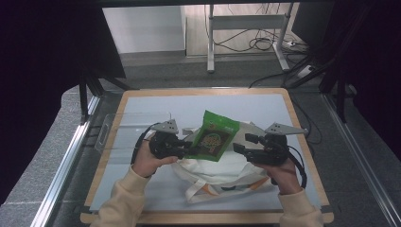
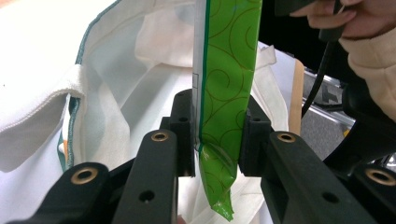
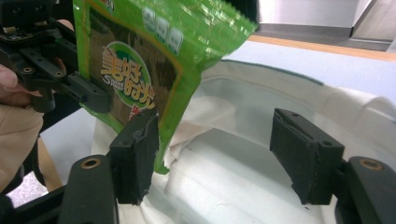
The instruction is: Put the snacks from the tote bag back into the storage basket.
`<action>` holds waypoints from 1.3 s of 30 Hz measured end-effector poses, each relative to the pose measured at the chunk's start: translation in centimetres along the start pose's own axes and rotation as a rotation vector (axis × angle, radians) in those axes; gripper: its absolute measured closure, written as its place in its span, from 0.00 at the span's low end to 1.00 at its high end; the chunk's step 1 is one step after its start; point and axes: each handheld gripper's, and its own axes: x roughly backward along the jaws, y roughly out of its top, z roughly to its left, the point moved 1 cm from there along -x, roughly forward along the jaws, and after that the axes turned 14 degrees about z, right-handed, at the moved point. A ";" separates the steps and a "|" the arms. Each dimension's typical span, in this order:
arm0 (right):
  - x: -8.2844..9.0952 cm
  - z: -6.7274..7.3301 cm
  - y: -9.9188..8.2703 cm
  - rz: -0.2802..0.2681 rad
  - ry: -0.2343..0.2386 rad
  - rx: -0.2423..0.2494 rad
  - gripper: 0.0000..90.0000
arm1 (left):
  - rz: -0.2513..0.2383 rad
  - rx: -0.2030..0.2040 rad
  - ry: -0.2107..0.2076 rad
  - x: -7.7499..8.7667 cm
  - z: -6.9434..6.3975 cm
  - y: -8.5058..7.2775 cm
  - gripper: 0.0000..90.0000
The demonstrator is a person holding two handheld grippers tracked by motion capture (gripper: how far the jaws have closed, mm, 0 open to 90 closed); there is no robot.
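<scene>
Holding the green snack packet (image 1: 215, 136) upright, my left gripper (image 1: 187, 150) has both pads clamped on the packet's lower left edge, seen pinched between the jaws in the left gripper view (image 2: 219, 140). The packet hangs over the open mouth of the white tote bag (image 1: 222, 172), which lies on the near middle of the table (image 1: 142, 101). My right gripper (image 1: 243, 144) sits just right of the packet with its jaws spread and nothing pressed between them
</scene>
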 end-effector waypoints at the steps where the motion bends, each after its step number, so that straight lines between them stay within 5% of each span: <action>1: -0.1 0.1 -0.1 0.009 0.005 0.006 0.37 | -0.002 -0.001 0.000 0.0 0.0 0.0 0.80; 15: -2.9 1.7 -1.2 0.028 0.128 0.086 0.39 | -0.011 -0.024 -0.035 -0.3 -0.3 0.0 0.80; 23: -4.5 2.6 -1.0 0.044 0.148 0.116 0.40 | -0.026 -0.032 -0.074 -0.1 -0.5 0.1 0.80; 29: -5.0 2.6 -1.0 0.023 0.214 0.120 0.52 | -0.022 -0.033 -0.094 -0.4 -0.5 0.2 0.80; 31: -5.0 2.5 -1.1 0.014 0.202 0.114 0.59 | -0.021 -0.032 -0.093 -0.4 -0.4 0.1 0.80; 39: -4.6 1.7 -1.2 -0.021 0.310 0.084 0.78 | -0.011 -0.021 -0.097 -0.8 0.3 -0.2 0.73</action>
